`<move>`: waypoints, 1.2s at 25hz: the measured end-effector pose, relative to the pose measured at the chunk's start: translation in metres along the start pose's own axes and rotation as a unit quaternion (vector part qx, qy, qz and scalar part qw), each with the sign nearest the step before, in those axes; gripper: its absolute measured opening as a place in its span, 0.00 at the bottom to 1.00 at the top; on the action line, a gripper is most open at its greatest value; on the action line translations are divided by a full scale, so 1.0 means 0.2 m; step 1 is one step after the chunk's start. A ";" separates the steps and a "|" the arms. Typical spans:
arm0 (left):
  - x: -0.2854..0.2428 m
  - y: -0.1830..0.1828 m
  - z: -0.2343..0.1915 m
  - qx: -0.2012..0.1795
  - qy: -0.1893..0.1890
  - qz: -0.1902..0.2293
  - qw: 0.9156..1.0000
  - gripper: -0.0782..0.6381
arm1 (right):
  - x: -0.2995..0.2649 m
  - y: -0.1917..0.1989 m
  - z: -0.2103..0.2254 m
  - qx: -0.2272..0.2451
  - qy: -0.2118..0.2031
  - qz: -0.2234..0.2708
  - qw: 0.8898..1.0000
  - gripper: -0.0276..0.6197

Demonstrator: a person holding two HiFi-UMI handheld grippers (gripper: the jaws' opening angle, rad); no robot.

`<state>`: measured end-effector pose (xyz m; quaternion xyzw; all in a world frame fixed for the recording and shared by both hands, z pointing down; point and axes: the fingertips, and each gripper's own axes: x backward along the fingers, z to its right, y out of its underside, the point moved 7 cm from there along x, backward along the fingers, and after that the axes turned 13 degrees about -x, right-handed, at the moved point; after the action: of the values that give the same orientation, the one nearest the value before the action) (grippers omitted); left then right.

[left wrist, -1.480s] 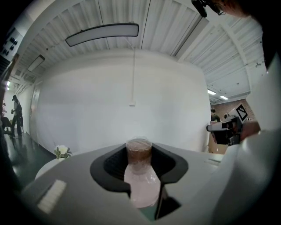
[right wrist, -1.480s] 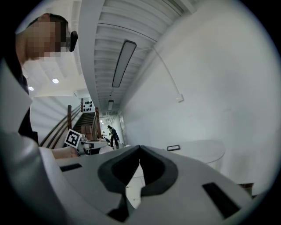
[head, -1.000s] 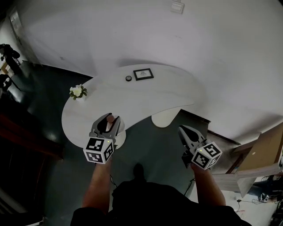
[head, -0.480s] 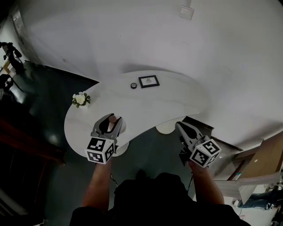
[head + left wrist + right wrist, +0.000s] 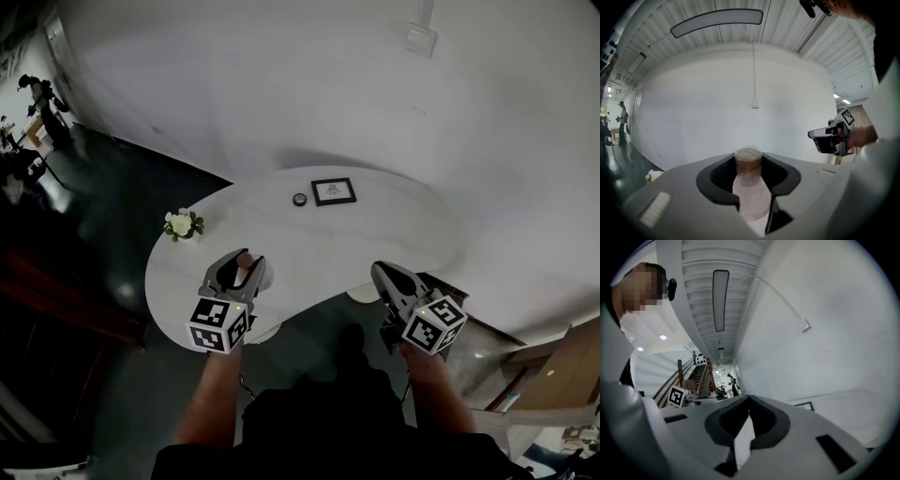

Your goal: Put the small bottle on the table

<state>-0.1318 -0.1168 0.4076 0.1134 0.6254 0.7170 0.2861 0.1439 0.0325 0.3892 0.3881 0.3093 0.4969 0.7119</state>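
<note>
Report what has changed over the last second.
The table has slid down and right in the head view, and the right gripper has come closer to its near edge. Nothing taken or released: the left gripper stays shut on the small bottle, the right stays shut and empty.

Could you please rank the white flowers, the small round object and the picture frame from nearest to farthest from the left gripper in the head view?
1. White flowers, at the left edge of the table, nearest the left gripper.
2. Small round object, toward the table's far edge.
3. Picture frame, just right of it, farthest.
</note>
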 end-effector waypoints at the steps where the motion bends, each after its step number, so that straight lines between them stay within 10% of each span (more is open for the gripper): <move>1: -0.02 0.00 -0.01 0.001 -0.005 -0.003 1.000 0.32 | -0.04 -0.01 0.03 0.000 -0.008 -0.006 1.000 0.06; 19: -0.68 -0.16 0.07 0.074 -0.123 -0.026 0.989 0.32 | -0.42 -0.40 0.96 -0.013 -0.113 -0.109 0.987 0.06; 30: -0.65 -0.10 -0.01 0.064 -0.162 -0.040 0.984 0.32 | -0.70 -0.36 0.93 -0.002 -0.160 -0.149 0.976 0.06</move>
<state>-0.0216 -0.1890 0.4128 0.2212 0.6192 0.6358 0.4042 0.2865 -0.1603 0.4297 0.4107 0.2445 0.3171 0.8191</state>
